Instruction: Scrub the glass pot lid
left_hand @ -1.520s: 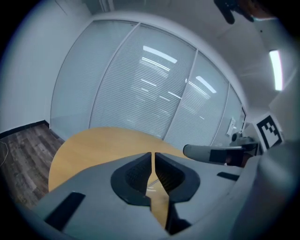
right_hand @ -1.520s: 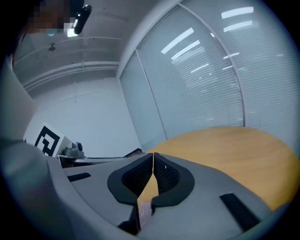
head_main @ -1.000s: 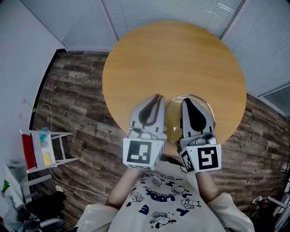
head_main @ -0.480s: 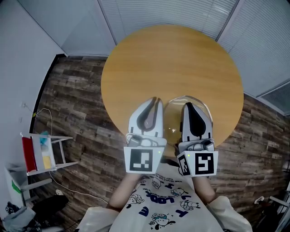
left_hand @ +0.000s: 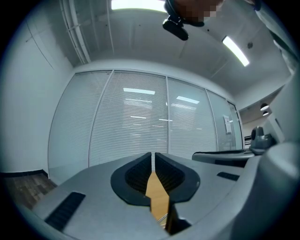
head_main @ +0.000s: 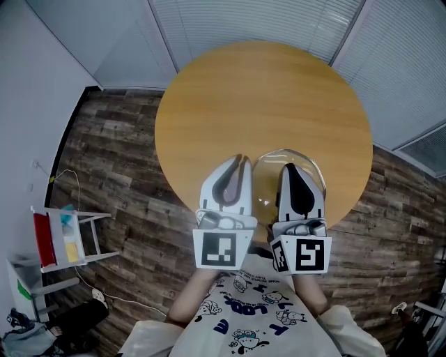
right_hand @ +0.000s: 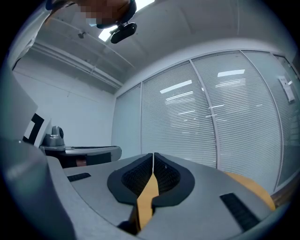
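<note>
Well off to the left of both sets of jaws, a small white rack [head_main: 66,233] with red and yellow things in it stands on the dark plank floor [head_main: 111,153]. The round wooden table [head_main: 258,97] lies ahead of the jaws, with slatted blinds [head_main: 265,17] behind glass beyond it.

The left gripper [head_main: 240,160] is held over the near part of the table, pointing away from the person. In the left gripper view its jaws are clenched tip to tip, with only a hairline slit at the tips. Nothing is between them, and a wedge of table top shows through the gap lower down.

The glass pot lid [head_main: 266,178] lies flat on the table just right of the left jaws. Its rim runs on under the right jaws and out past them to the right. Whether either set of jaws touches the glass cannot be told.

The right gripper [head_main: 287,169] is held beside the left one, near it but apart, and points the same way, above the lid. In the right gripper view its jaws are likewise pressed together and hold nothing, with table top showing through the gap behind the tips. To the right of those jaws the table's edge curves past.

Below both marker cubes is the person's white printed shirt [head_main: 251,307].
</note>
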Action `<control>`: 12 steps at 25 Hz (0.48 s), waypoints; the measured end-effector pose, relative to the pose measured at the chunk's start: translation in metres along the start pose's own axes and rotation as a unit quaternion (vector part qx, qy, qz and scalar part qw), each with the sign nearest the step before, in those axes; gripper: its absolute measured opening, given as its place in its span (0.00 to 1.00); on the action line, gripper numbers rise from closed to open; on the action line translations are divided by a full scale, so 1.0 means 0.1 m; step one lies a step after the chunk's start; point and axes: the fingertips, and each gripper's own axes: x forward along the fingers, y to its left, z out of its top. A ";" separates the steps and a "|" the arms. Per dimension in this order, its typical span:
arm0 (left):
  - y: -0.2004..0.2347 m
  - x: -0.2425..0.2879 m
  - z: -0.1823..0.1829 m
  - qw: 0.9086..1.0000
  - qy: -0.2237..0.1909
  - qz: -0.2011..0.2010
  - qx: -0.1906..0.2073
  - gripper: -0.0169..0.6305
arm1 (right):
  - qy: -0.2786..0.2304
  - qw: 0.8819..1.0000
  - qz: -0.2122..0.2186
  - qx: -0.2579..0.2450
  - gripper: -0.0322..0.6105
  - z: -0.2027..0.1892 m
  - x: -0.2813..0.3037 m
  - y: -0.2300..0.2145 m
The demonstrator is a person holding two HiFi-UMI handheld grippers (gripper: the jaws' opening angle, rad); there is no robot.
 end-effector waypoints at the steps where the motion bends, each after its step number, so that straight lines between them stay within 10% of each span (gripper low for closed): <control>1: 0.00 0.00 0.00 1.000 0.000 -0.001 0.000 0.08 | 0.000 1.000 -0.001 0.000 0.10 0.00 0.00 0.00; 12: 0.08 -0.03 -0.02 1.000 0.003 -0.001 -0.006 0.08 | 0.007 1.000 -0.004 -0.006 0.10 -0.05 0.05 0.08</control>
